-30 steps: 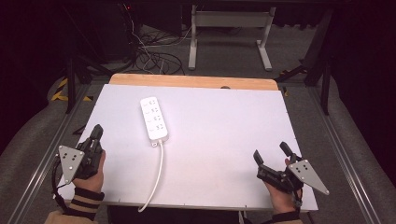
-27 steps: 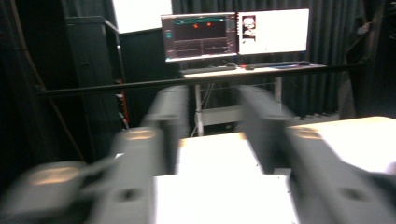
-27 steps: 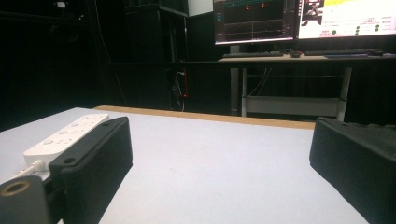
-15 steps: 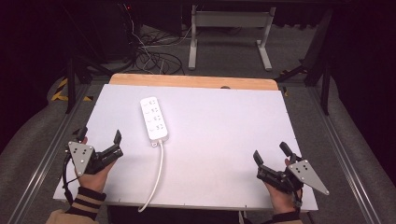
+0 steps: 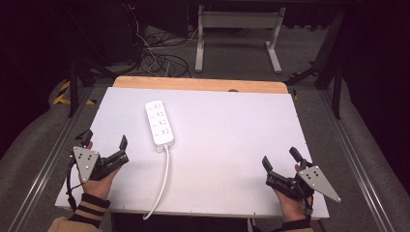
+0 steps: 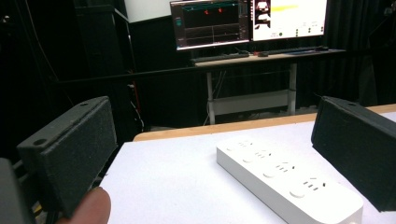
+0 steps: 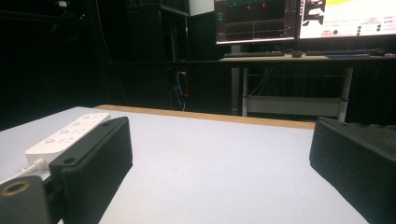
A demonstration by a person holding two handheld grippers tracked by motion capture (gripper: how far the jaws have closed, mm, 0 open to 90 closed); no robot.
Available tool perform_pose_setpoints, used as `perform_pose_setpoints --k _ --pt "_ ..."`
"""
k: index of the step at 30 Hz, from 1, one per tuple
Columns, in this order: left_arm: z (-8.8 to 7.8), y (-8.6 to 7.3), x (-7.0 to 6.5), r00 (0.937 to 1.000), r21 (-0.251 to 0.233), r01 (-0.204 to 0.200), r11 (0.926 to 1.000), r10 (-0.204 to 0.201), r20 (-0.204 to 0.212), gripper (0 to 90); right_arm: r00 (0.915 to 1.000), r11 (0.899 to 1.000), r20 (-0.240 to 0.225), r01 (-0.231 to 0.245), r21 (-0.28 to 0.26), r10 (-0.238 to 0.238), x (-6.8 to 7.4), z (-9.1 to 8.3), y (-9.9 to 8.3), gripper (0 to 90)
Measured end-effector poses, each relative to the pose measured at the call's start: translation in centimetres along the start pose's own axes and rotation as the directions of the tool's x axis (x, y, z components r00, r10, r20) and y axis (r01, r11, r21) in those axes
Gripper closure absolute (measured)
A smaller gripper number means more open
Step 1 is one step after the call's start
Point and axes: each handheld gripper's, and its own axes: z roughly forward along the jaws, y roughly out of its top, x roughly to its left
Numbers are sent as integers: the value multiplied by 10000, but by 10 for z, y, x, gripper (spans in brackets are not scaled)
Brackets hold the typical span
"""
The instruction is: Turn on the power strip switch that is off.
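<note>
A white power strip (image 5: 159, 122) lies on the white table top (image 5: 232, 130), left of centre, and its white cord (image 5: 162, 186) runs off the near edge. My left gripper (image 5: 105, 141) rests at the near left corner, open and empty, pointing towards the strip. In the left gripper view the power strip (image 6: 285, 182) lies just ahead between the two black jaws. My right gripper (image 5: 280, 157) sits at the near right corner, open and empty. From the right gripper view the power strip (image 7: 70, 133) shows far off at the left.
A wooden strip (image 5: 198, 84) edges the far side of the table. Beyond it are a desk frame (image 5: 237, 24) and loose cables (image 5: 154, 58) on the floor. Monitors (image 6: 247, 21) glow on a desk at the back. Metal rails (image 5: 43, 159) flank the table.
My left gripper has moved rightwards onto the table and turned towards the power strip. The right gripper has stayed where it was.
</note>
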Motion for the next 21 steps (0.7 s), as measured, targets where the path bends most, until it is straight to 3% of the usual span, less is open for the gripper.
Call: perform_pose_setpoints --k 21 --pt "1 -2 1 9999 58 135 9999 -135 40 5 10000 10000 43 23 -48 -22 0 0 0 56"
